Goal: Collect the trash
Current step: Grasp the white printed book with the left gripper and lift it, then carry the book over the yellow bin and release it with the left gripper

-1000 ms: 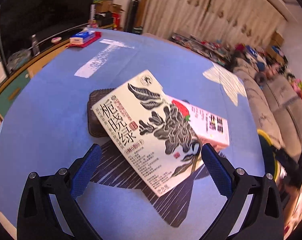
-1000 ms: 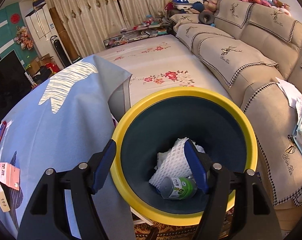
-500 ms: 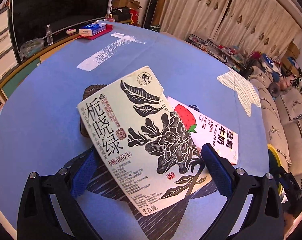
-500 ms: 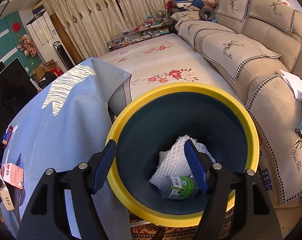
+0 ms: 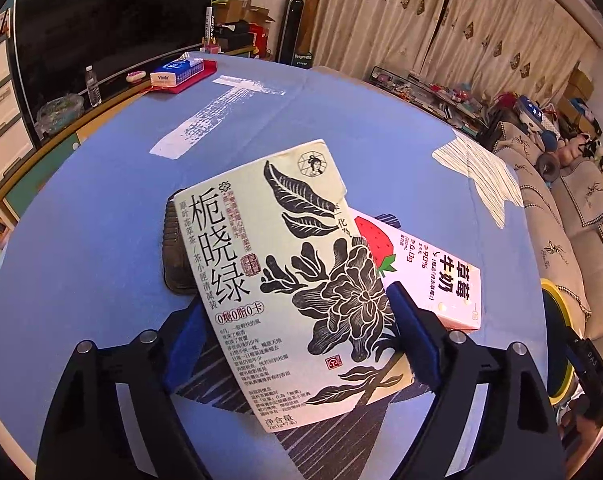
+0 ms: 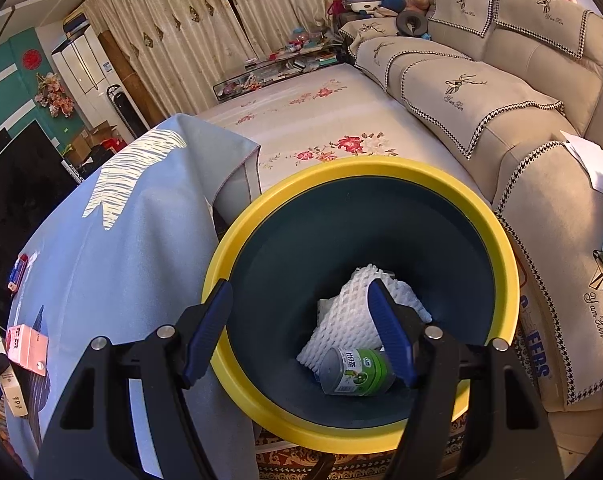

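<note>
A pale green tea carton [image 5: 285, 280] with black flower print lies tilted on the blue tablecloth [image 5: 101, 220], propped on a dark ridged object [image 5: 173, 256]. My left gripper [image 5: 293, 304] straddles the carton's lower half and its jaws are closing, with the blue pads at the carton's two long edges. A pink strawberry milk carton [image 5: 433, 272] lies just right of it. My right gripper [image 6: 297, 292] hangs open over the yellow-rimmed bin [image 6: 381, 168], with nothing between its fingers. Inside the bin lie a white foam net [image 6: 353, 312] and a green bottle [image 6: 357, 372].
A tissue box [image 5: 177, 72] on a red mat and a water bottle [image 5: 91, 86] sit at the table's far left. The bin stands off the table's right edge, beside a beige sofa [image 6: 501, 100]. The pink carton [image 6: 25, 344] shows at the left of the right wrist view.
My left gripper has moved forward over the tea carton and its pads have drawn in to the carton's edges. The right gripper has stayed over the bin.
</note>
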Demonstrator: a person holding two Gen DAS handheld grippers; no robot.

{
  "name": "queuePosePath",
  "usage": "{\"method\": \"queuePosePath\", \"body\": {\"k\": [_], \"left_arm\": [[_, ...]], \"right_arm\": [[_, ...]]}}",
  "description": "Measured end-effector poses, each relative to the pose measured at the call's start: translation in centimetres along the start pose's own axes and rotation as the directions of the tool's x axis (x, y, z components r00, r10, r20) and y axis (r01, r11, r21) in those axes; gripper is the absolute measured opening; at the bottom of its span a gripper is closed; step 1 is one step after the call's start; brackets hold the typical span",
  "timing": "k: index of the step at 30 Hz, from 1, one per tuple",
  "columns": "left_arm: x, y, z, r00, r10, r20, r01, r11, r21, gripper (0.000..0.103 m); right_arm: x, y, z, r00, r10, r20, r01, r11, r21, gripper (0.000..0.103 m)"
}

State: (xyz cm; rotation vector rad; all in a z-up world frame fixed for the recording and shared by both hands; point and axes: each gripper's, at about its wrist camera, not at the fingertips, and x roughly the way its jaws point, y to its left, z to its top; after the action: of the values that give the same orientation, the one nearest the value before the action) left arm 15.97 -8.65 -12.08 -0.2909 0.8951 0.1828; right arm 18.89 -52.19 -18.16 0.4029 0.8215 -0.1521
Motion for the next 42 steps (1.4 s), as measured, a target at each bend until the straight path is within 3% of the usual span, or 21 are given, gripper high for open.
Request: {"method": "queuePosePath", "body": {"k": [6, 13, 19, 27, 33, 42], "left_arm": [[-0.6, 0.4, -0.2, 1.000, -0.015, -0.005, 0.015, 0.999, 0.031, 0.078], [-1.9, -0.1, -0.9, 1.000, -0.019, -0.012, 0.021, 0.984, 0.177, 0.078], [-5.0, -0.9, -1.2, 0.998, -0.041, 0.041, 0.027, 0.952, 0.304, 0.078], [-8.8, -4.0, -0.9, 0.984, -0.166, 0.065, 0.126, 0.904, 0.408, 0.078], [-9.7, -9.7, -0.6, 0.960, -0.277, 0.040, 0.218, 0.831, 0.512, 0.078], [-8.3, -22.5, -2.0, 0.901, -0.422, -0.102, 0.381, 0.657, 0.650, 0.078]], "right_arm": [[-0.3, 0.2, 0.0, 1.000, 0.007, 0.005, -0.007, 1.000, -0.003, 0.066], [-0.7, 0.5, 0.1, 1.000, 0.012, 0.003, -0.012, 1.000, -0.010, 0.066], [-1.2, 0.3, 0.1, 1.000, 0.011, 0.010, -0.011, 1.000, -0.010, 0.067], [-2.9, -0.8, -0.5, 0.999, 0.019, 0.034, -0.020, 1.000, 0.008, 0.067], [-5.3, -3.2, -1.7, 0.998, -0.025, 0.064, 0.022, 0.999, 0.038, 0.067], [-8.0, -8.3, -3.9, 0.992, -0.104, 0.075, 0.093, 0.986, 0.136, 0.066]]}}
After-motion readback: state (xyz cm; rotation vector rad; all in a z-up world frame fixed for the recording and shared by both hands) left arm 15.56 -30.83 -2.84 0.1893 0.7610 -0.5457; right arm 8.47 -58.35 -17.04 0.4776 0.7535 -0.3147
